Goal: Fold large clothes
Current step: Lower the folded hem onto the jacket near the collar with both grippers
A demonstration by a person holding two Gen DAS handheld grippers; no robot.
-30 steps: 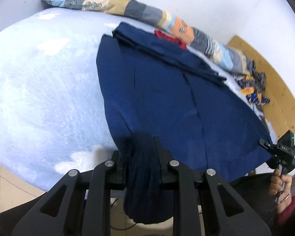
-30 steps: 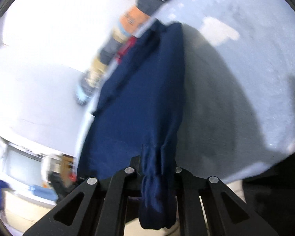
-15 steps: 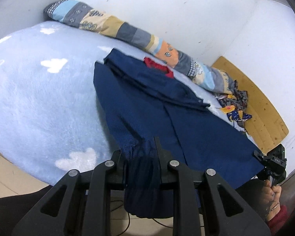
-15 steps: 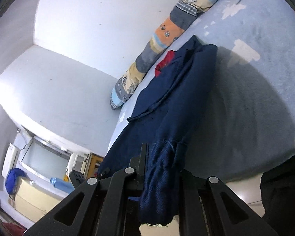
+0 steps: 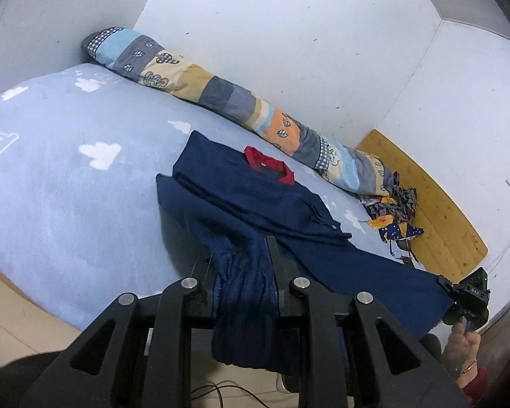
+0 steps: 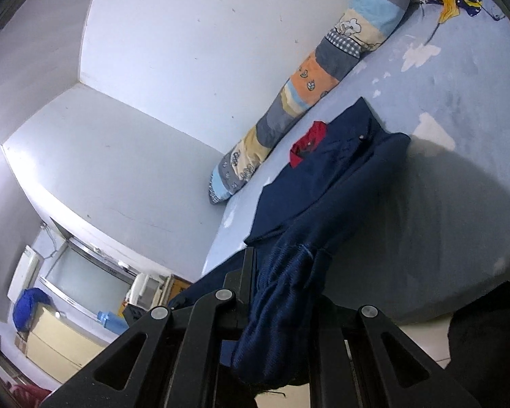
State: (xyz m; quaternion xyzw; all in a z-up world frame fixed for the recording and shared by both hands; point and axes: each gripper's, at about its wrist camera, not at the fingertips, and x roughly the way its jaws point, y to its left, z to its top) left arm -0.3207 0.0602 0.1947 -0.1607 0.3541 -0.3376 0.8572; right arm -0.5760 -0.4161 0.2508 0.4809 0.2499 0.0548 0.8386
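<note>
The bed (image 5: 68, 183) with its pale blue cloud cover fills the room up to the white wall. The navy garment (image 5: 255, 204) lies on it, collar beside the long striped pillow (image 5: 221, 98). It looks soft and rather heavy, so the hem corners are good holds. The left tool (image 5: 243, 272) and the right tool (image 6: 285, 282) each pinch one bunched corner, lifted off the bed's near edge; there is open room toward the pillow.
</note>
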